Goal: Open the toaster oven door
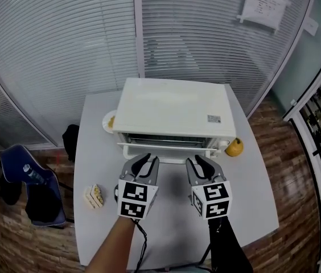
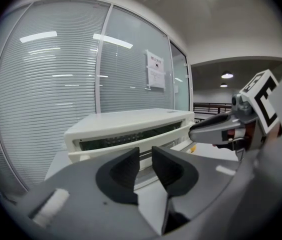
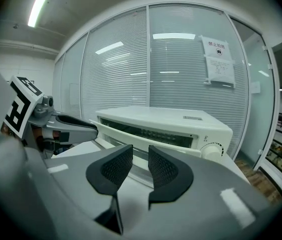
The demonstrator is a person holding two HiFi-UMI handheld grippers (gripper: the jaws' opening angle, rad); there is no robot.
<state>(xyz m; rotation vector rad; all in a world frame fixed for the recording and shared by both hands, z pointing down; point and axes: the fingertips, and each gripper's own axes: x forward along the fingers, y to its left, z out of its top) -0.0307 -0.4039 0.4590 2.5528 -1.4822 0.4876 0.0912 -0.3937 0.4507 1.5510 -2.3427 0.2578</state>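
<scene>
A white toaster oven (image 1: 172, 110) stands at the back of the white table (image 1: 172, 232), its glass door and long handle bar (image 1: 169, 152) facing me. The door looks slightly ajar at its top edge. My left gripper (image 1: 149, 160) and right gripper (image 1: 198, 160) hover side by side just in front of the handle, apart from it. Both are open with nothing between their pads. The left gripper view looks between its jaws (image 2: 146, 153) at the oven front (image 2: 126, 136). The right gripper view does the same (image 3: 140, 150), with the oven's knob (image 3: 212, 150) at its right.
A yellow object (image 1: 234, 147) sits by the oven's right front corner. A plate (image 1: 108, 121) lies behind its left side. A small sandwich-like item (image 1: 94, 196) rests at the table's left edge. A chair with a blue bag (image 1: 35, 181) stands to the left, a blinds-covered glass wall (image 1: 64, 44) behind.
</scene>
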